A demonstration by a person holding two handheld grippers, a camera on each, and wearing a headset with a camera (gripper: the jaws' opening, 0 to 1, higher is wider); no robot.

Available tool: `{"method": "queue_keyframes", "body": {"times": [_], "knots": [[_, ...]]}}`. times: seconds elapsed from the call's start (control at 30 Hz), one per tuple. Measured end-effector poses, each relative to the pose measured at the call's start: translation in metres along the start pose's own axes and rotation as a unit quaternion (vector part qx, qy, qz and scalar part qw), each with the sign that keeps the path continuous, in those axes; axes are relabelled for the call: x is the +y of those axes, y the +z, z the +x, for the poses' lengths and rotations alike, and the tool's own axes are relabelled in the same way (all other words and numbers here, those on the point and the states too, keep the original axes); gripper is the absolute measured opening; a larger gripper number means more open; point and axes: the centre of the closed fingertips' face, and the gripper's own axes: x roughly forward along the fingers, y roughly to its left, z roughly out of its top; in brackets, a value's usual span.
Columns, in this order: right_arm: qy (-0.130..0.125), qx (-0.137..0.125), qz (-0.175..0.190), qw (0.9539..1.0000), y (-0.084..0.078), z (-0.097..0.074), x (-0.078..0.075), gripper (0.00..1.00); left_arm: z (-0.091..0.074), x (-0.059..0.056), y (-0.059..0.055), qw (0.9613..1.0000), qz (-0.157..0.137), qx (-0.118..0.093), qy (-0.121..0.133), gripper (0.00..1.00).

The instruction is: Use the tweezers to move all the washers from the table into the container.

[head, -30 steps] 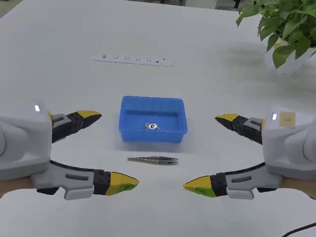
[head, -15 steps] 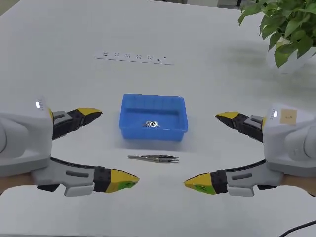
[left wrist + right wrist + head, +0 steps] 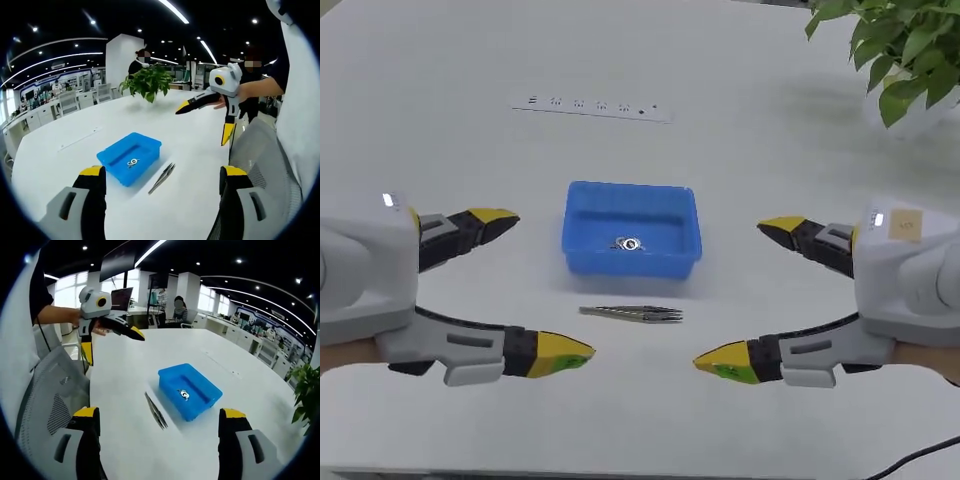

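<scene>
1. The left gripper (image 3: 552, 283) has its jaws spread wide and pinches nothing; its yellow fingertips (image 3: 560, 352) hang in the air above the table (image 3: 770, 130).
2. The right gripper (image 3: 729, 294) mirrors it, jaws wide apart and empty, tips pointing inward toward the left one.
3. Between the two grippers lie the tweezers (image 3: 630, 314), flat on the table, lengthwise from 9 to 3 o'clock in the head view, touched by neither gripper. From the tweezers the left gripper is at 9 o'clock and the right gripper at 3 o'clock.
4. Just beyond the tweezers, at their 12 o'clock and a little apart from them, stands the blue container (image 3: 630, 264), an open rectangular tray.
5. The washers (image 3: 628, 245) sit in a small cluster on the container's floor, near its middle. How many there are cannot be told.
6. Farther out at 12 o'clock from the container, well apart, a white power strip (image 3: 590, 106) lies flat on the table.
7. At about 2 o'clock from the container, near the far edge, stands a green potted plant (image 3: 905, 45).
8. In the left gripper view a grey mesh chair (image 3: 260, 150) is at the table's edge, beside the person.
</scene>
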Motion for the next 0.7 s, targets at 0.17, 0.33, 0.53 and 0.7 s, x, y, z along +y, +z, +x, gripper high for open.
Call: {"method": "queue_keyframes", "body": {"times": [0.17,0.33,0.53,0.7], "knots": [[-0.002,-0.003,0.005,1.0000,0.0003,0.0000,-0.0002,0.99,0.0009,-0.0016,0.0018,1.0000,0.001,-0.002,-0.004,1.00],[-0.003,-0.002,0.006,1.0000,-0.0008,0.0010,0.0000,0.99,0.0017,0.0003,0.0013,1.0000,-0.001,-0.002,0.000,1.00],[-0.003,-0.008,0.007,0.9999,0.0032,0.0004,-0.0002,0.99,0.0012,0.0011,0.0024,1.0000,-0.002,-0.002,0.004,1.00],[-0.007,-0.020,0.013,0.9997,0.0053,-0.0004,-0.0014,1.00,0.0017,-0.0004,0.0020,1.0000,0.001,0.007,0.003,1.00]]}}
